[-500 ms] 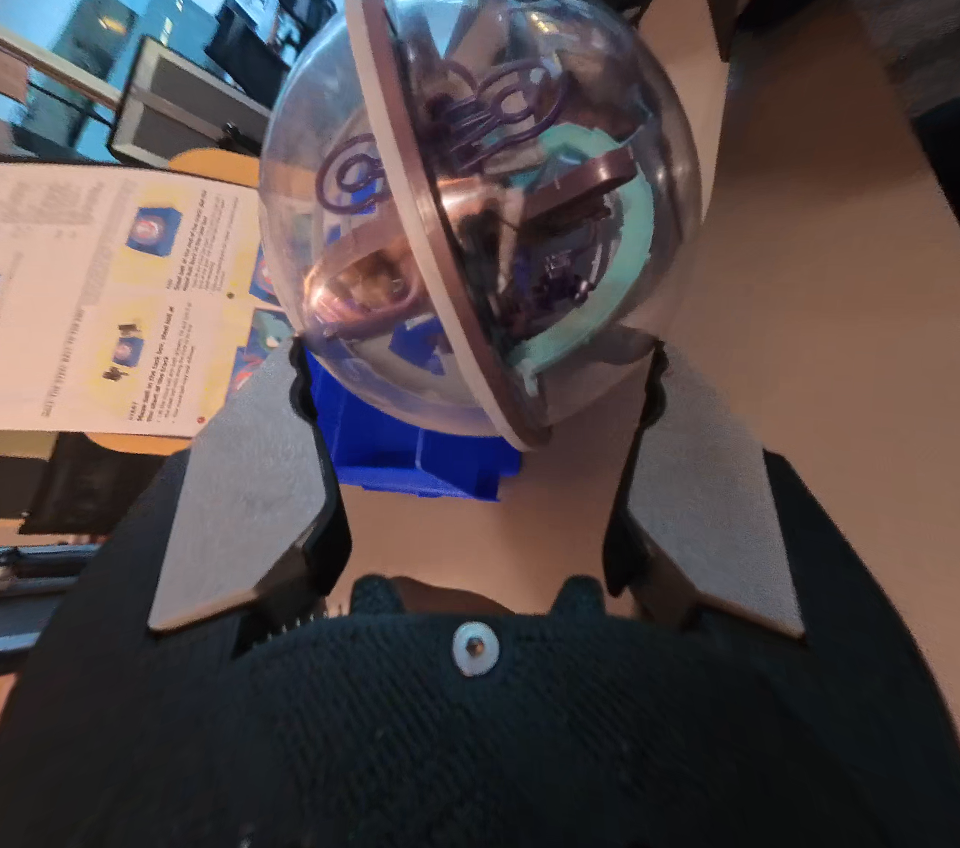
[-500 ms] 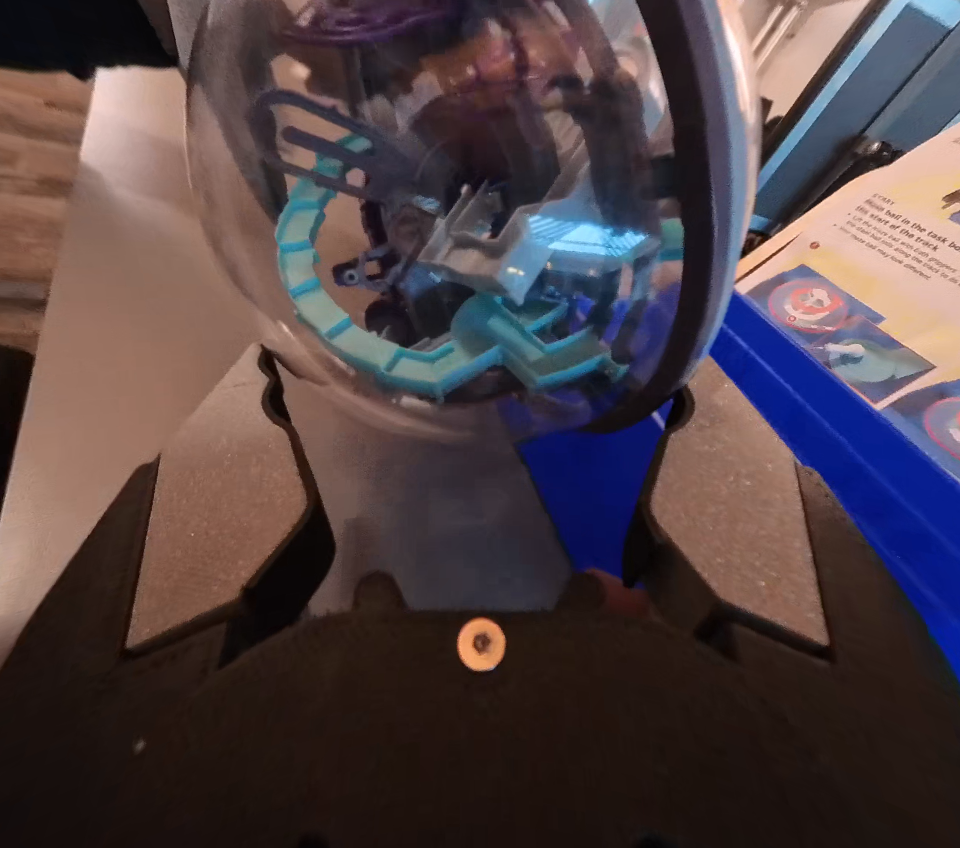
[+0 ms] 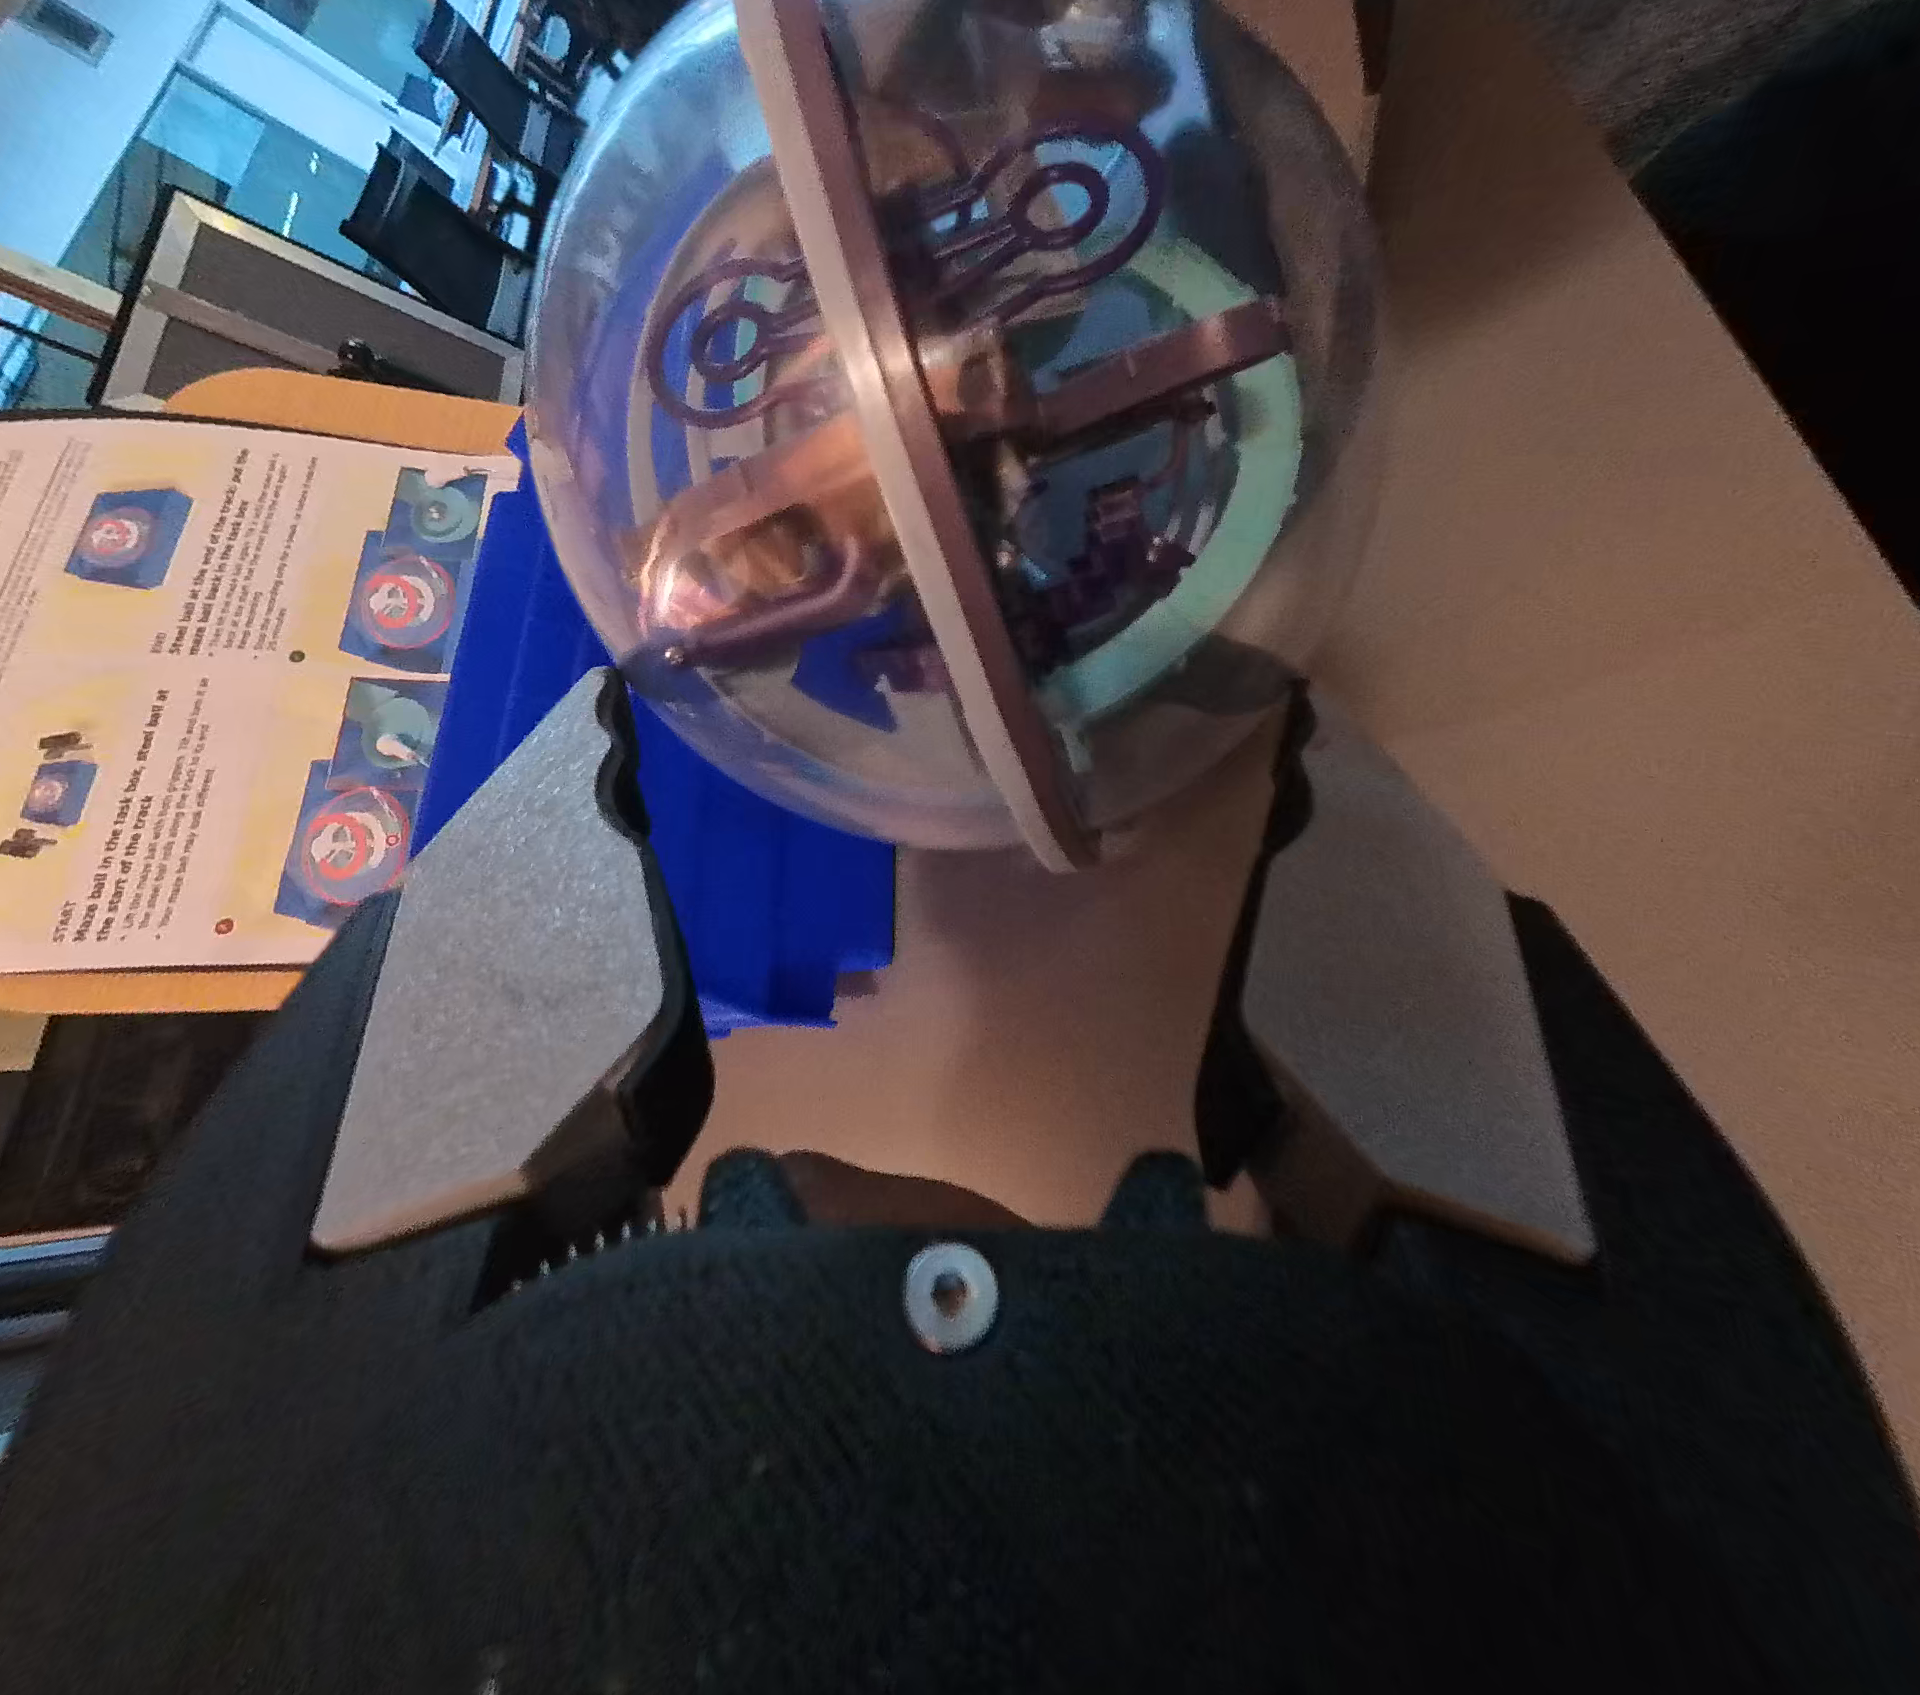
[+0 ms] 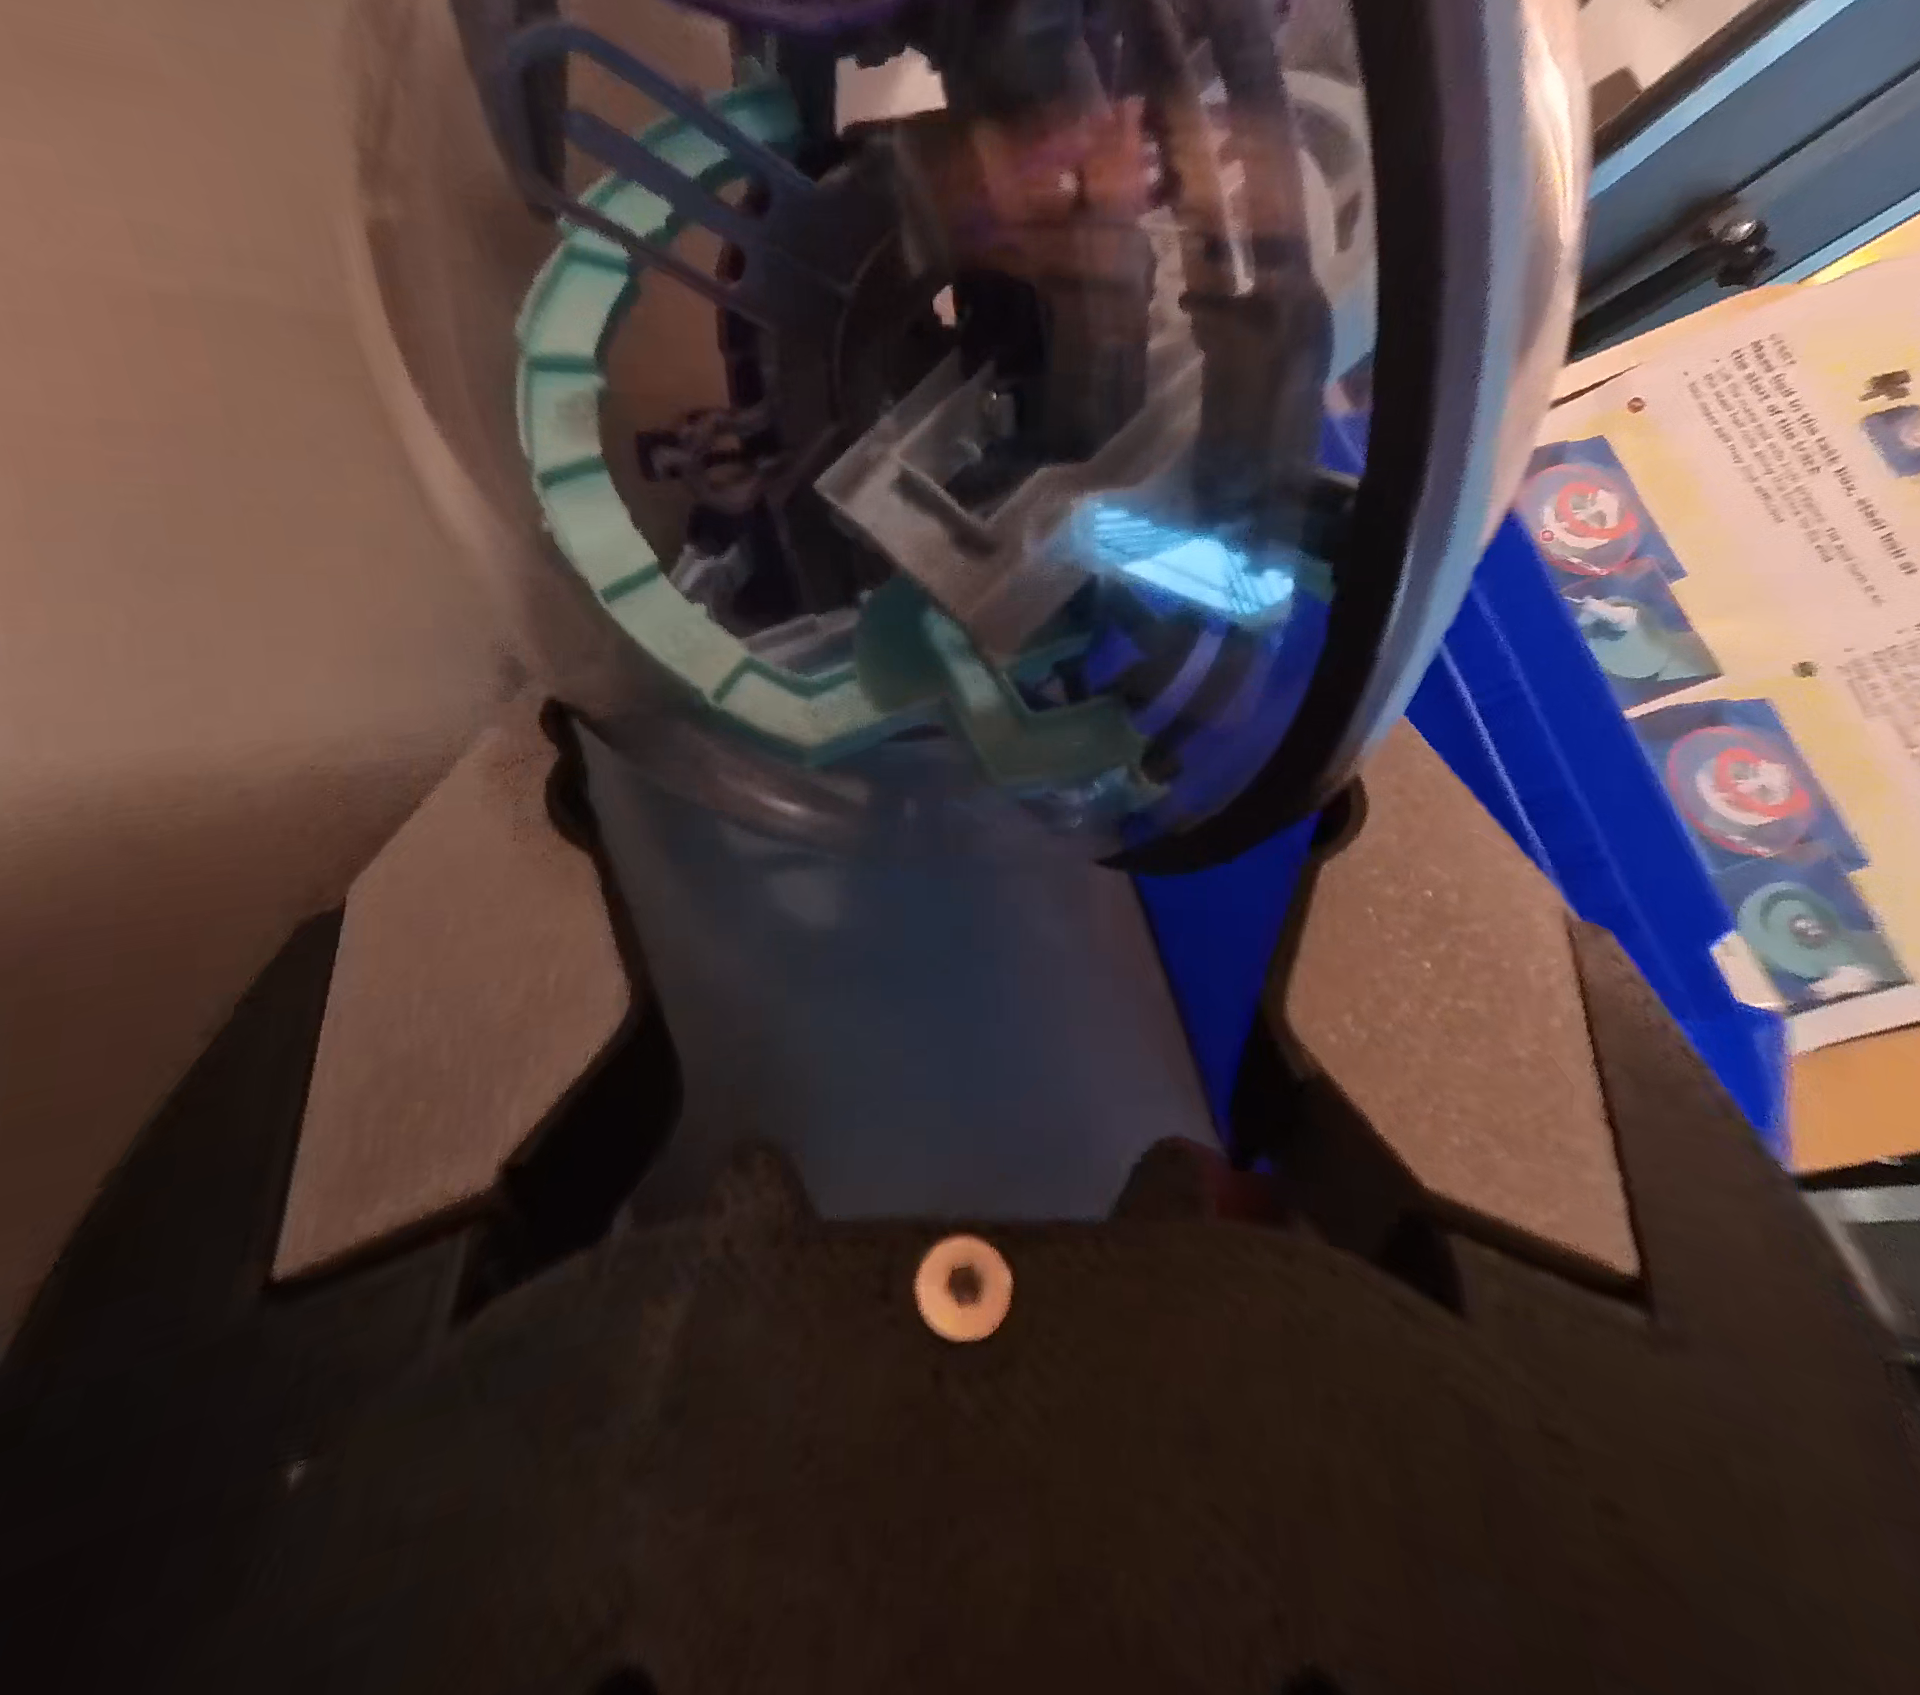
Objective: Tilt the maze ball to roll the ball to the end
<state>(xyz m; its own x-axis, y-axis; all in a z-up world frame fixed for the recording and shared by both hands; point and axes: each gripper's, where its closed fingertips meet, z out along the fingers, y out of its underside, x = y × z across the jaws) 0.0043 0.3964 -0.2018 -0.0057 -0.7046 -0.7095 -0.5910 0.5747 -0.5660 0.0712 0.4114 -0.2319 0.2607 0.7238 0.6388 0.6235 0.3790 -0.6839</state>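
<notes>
Two handheld grippers clamp a clear maze ball (image 3: 951, 388) between them above a tan tabletop (image 3: 1558, 710): the left gripper (image 3: 951, 700) pinches its lower curve, the right gripper (image 4: 951, 726) its opposite side. Behind lie a blue bin (image 3: 758, 897) and a printed instruction sheet (image 3: 187, 689).

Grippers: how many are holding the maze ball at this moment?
2. The left gripper grips the maze ball at its near side in the left wrist view; the right gripper grips the opposite side, shown in its own view.
</notes>
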